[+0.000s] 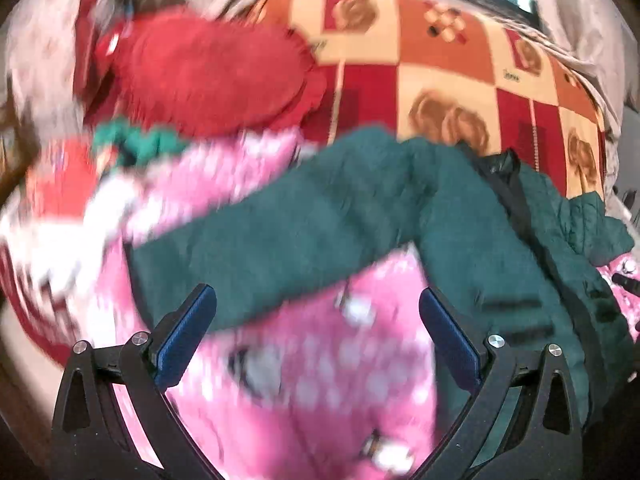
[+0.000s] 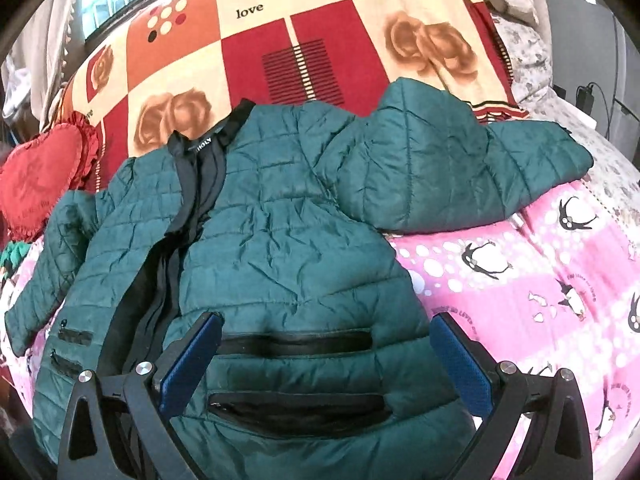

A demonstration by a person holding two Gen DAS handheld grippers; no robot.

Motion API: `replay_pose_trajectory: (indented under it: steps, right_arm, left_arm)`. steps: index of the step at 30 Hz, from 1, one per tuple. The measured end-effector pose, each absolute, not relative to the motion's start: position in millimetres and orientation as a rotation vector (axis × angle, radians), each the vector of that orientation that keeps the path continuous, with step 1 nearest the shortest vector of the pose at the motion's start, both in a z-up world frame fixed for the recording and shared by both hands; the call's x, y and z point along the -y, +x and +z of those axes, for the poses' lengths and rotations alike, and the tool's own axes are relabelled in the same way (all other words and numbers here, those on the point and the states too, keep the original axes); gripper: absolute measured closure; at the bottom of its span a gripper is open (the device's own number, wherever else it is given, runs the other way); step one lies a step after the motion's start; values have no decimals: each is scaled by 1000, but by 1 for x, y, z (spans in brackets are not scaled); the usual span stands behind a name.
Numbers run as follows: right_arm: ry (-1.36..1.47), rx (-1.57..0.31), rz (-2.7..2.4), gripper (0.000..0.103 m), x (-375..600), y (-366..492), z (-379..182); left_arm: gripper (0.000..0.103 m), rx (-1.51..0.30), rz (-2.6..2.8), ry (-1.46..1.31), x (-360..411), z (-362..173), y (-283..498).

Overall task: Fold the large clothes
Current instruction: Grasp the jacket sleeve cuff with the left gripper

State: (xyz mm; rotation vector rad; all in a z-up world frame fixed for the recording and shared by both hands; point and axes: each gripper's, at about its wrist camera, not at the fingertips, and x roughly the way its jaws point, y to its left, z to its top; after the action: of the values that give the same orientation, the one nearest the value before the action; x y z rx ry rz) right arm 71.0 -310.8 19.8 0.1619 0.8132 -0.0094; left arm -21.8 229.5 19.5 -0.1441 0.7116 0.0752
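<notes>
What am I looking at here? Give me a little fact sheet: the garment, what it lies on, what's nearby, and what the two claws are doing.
garment: green quilted jacket, spread front up, unzipped, sleeves out
surface: pink penguin blanket
behind: patchwork rose blanket
nearby: red heart cushion
left gripper: open, near one sleeve, holding nothing
right gripper: open, over the hem pockets, holding nothing
folding: not yet begun

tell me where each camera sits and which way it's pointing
Left wrist: rides the left claw, facing the green quilted jacket's outstretched sleeve on the pink penguin blanket; blurred; only its open blue fingers show.
Right wrist: rides the right claw, over the jacket's pocketed front; only its open fingers show.
Shared: jacket, blanket, red heart cushion, rose-patterned blanket.
</notes>
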Motion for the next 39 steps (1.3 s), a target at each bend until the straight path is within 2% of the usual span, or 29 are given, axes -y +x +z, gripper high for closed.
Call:
replay_pose_trajectory:
  steps: [6,11,19,26,28,30,32,37,39]
  right_arm:
    - [142,-838,14,0,302,70,14]
    - [98,-1038,-4,0,292,92,-23]
    - [46,-1037,-17,0,286,92,-28]
    - [32,-1038,-25,0,283,93,-29]
    - [28,-1040,-25,0,282,93,-29]
    - [29,-1040,-27,0,282,94,-30]
    - [29,-1046,-25,0,282,94,-31]
    - [49,-1050,-11,0,285,95,-33]
    - [39,-1047,-14,0,284,94,-33]
  left_arm:
    - [1,-625,89,-371,-271,-12,-54]
    - [1,-581,128,-525,-304,-22,-47]
    - [1,-622,145,-837,-364,-68,-15]
    - [2,-571,115,-838,-367,-60,-6]
    - [23,-570,116,-805,-366,-56,-2]
    - [57,-610,159,-799,-369,-60,4]
    - [78,-665,200,-793,-372,-66,8]
    - [78,-659,216,-779,-373,-65,6]
    - [68,-678,218,-831,-379,-74,10]
